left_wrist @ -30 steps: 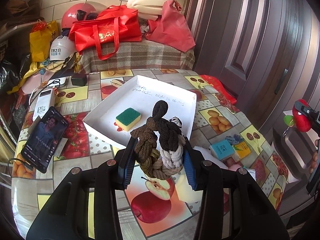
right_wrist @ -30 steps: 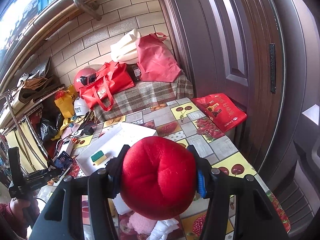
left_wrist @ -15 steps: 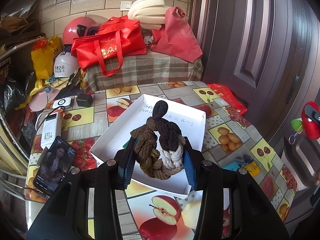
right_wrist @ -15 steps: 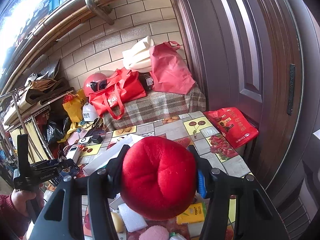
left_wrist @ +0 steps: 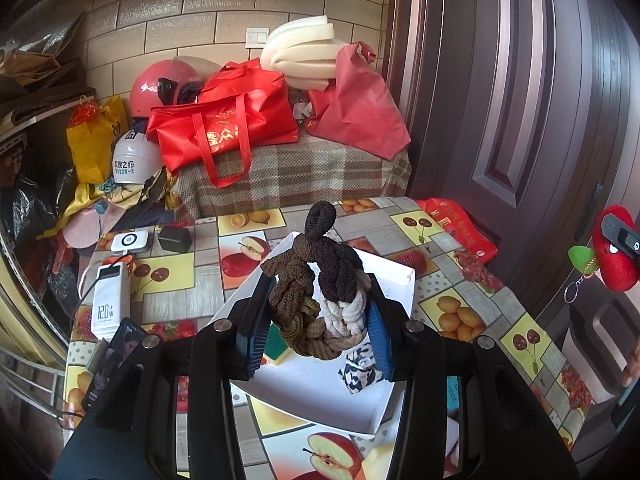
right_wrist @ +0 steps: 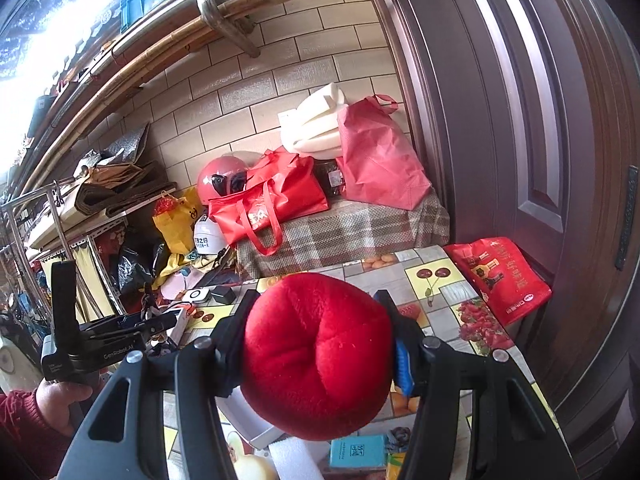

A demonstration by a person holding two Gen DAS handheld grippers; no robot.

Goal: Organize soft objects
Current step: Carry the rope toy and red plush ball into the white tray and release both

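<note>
The left hand-held gripper point(left_wrist: 316, 320), clamped on the bundle of hair ties point(left_wrist: 320, 292), hangs directly above the white tray point(left_wrist: 320, 396), nearer than the right hand-held gripper point(right_wrist: 320, 356), clamped on the red plush point(right_wrist: 316, 354).

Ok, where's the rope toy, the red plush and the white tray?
rope toy point(left_wrist: 316, 300), left wrist view, on its knotted middle.
red plush point(right_wrist: 316, 354), right wrist view, on its dimpled front.
white tray point(left_wrist: 320, 396), left wrist view, on its bare floor.
</note>
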